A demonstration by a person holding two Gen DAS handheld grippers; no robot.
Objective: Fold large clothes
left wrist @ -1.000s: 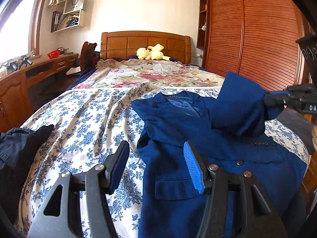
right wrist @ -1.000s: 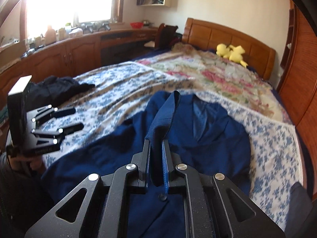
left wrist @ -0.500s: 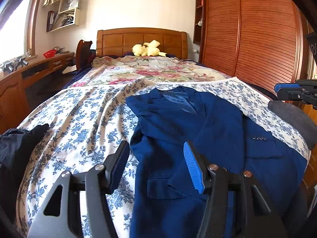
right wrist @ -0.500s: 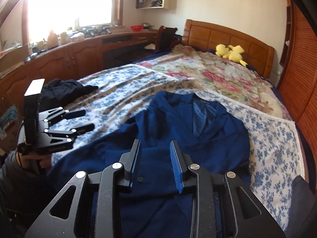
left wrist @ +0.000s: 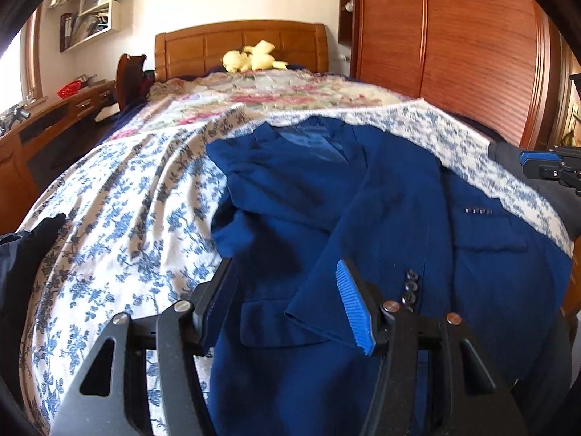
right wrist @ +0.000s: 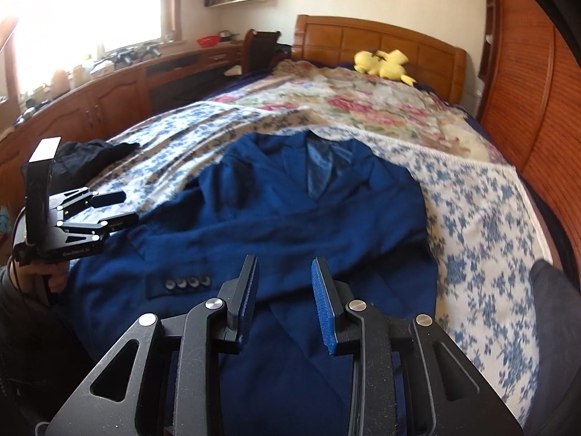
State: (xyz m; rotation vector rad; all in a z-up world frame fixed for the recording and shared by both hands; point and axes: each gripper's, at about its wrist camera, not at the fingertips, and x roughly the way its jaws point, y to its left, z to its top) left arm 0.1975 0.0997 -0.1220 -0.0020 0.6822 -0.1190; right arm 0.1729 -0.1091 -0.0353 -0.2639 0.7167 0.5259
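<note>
One blue jacket (left wrist: pixel 326 218) flat on bed, two grippers, left (left wrist: pixel 287 305), right (right wrist: pixel 285 305), jaws wide, empty.

matt blue cloth jacket (right wrist: pixel 290 210); glossy wood headboard (right wrist: pixel 381 41)

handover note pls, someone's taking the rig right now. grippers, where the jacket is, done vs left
Left gripper: open, holding nothing, low over the jacket's lower left front.
Right gripper: open, holding nothing, above the jacket's lower middle.
Blue suit jacket: lying front-up on the blue-flowered bedspread, collar toward the headboard.
Done: one sleeve is folded in across the front, its buttoned cuff lying near the middle.
Left: I'd guess the other sleeve, then the body folds; nothing else looks folded yet.
Also there: a dark garment on the bed's left edge, not touched.
</note>
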